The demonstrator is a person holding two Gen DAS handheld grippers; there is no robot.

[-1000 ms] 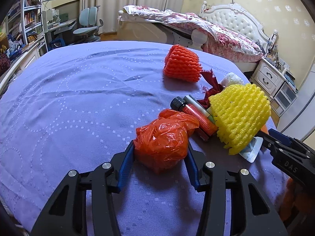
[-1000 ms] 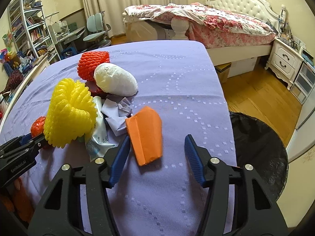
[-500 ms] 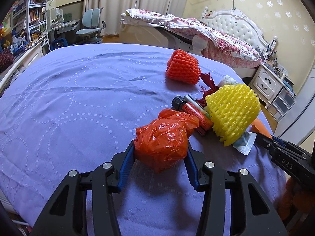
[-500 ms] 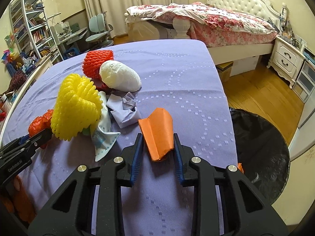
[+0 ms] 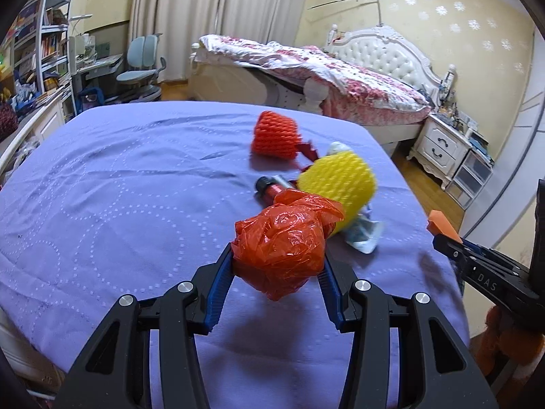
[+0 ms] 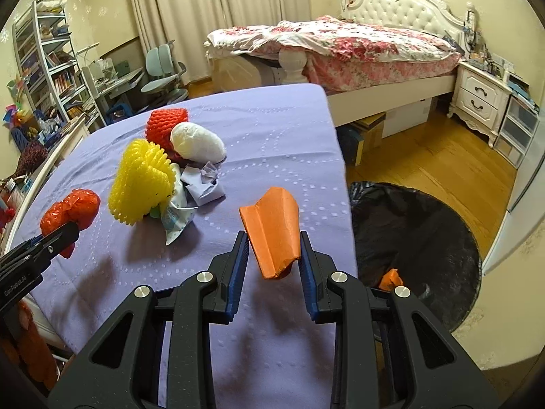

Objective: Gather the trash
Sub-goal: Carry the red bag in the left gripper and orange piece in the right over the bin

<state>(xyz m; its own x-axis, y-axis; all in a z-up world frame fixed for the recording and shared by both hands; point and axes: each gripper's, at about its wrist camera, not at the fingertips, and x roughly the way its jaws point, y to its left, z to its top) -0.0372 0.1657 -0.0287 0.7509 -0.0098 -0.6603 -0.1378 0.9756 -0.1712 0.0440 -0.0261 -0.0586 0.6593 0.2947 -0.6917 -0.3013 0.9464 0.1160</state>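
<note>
On the purple table (image 6: 272, 129): two foam nets — one yellow net (image 6: 141, 182), one red net (image 6: 167, 127) — one white wad (image 6: 197, 143), one crumpled paper (image 6: 202, 187).

Left gripper (image 5: 277, 266) is raised above the cloth, clamped on one red bag (image 5: 282, 248).

Right gripper (image 6: 272, 255) is also lifted near the table edge, closed on one orange paper (image 6: 272, 231) — black bin (image 6: 419, 238) is below it to the right.

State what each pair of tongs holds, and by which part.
Left tongs: the crumpled orange-red plastic bag, clamped across its bulging sides, lifted off the purple cloth. Right tongs: the folded orange paper, pinched at its lower end.
</note>
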